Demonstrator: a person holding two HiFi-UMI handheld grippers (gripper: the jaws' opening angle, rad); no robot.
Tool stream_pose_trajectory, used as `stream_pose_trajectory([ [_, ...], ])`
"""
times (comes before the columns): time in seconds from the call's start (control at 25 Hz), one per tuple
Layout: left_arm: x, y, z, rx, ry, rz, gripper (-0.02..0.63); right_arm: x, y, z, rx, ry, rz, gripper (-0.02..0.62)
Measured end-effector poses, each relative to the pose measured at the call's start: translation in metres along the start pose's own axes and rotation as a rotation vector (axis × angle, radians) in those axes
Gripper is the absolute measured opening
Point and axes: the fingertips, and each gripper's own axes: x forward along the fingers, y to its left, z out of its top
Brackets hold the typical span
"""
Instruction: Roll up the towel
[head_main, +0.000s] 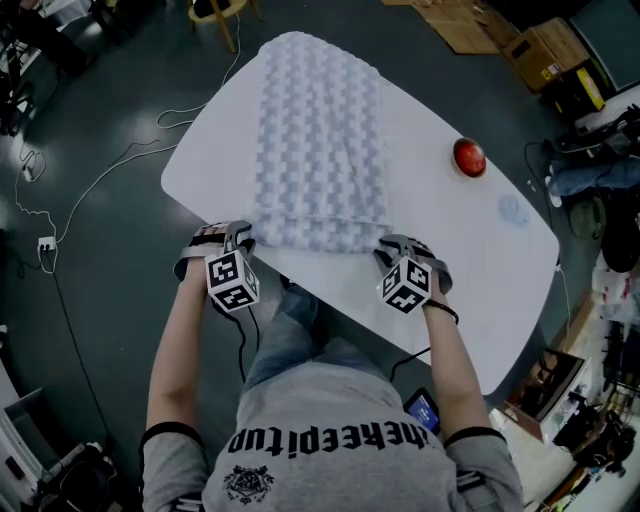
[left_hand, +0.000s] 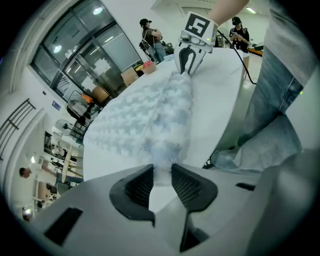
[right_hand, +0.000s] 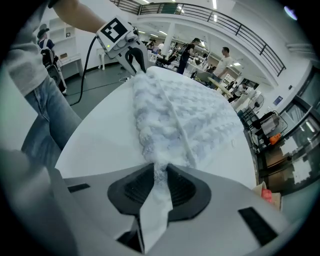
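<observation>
Progress on the roll?

Barely begun, I'd say. The towel (head_main: 318, 140) lies flat along the white worktop (head_main: 440, 230). Only its near end is turned over into a first low fold by the worktop's near edge, so almost the whole length is left to roll.

And the jaws?

The left gripper (left_hand: 162, 172) has its jaws narrowed onto the fold's left end, fluffy pile pinched between them. The right gripper (right_hand: 160, 172) is clenched on the right end, with a strip of cloth running down through its jaws. Both point steeply down.
</observation>
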Motion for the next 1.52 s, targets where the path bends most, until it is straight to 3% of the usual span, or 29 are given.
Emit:
stream_pose_trajectory([
  [0.2, 0.007, 0.001, -0.002, -0.002, 0.025, -0.025, 0.110, 0.001, 0.002, 0.000, -0.004, 0.003, -0.014, 0.026],
  [0.36, 0.001, -0.009, -0.004, 0.031, 0.035, -0.029, 0.034, -0.002, 0.002, 0.000, 0.008, 0.003, 0.004, 0.018],
  [0.76, -0.031, -0.065, -0.004, 0.011, 0.009, -0.136, 0.029, -0.025, 0.041, -0.014, 0.005, -0.011, 0.093, 0.018],
  [0.96, -0.036, -0.092, -0.004, -0.066, -0.011, -0.234, 0.031, -0.031, 0.061, -0.024, 0.044, -0.019, 0.172, 0.018],
  [1.2, -0.040, -0.080, -0.002, -0.226, -0.062, -0.333, 0.037, -0.038, 0.051, -0.018, 0.124, -0.047, 0.255, 0.020],
  [1.36, -0.043, -0.067, 0.000, -0.303, -0.085, -0.413, 0.043, -0.040, 0.030, -0.011, 0.162, -0.067, 0.251, 0.020],
  [1.52, -0.039, -0.051, 0.004, -0.362, -0.104, -0.404, 0.048, -0.040, 0.008, -0.003, 0.191, -0.091, 0.211, 0.020],
])
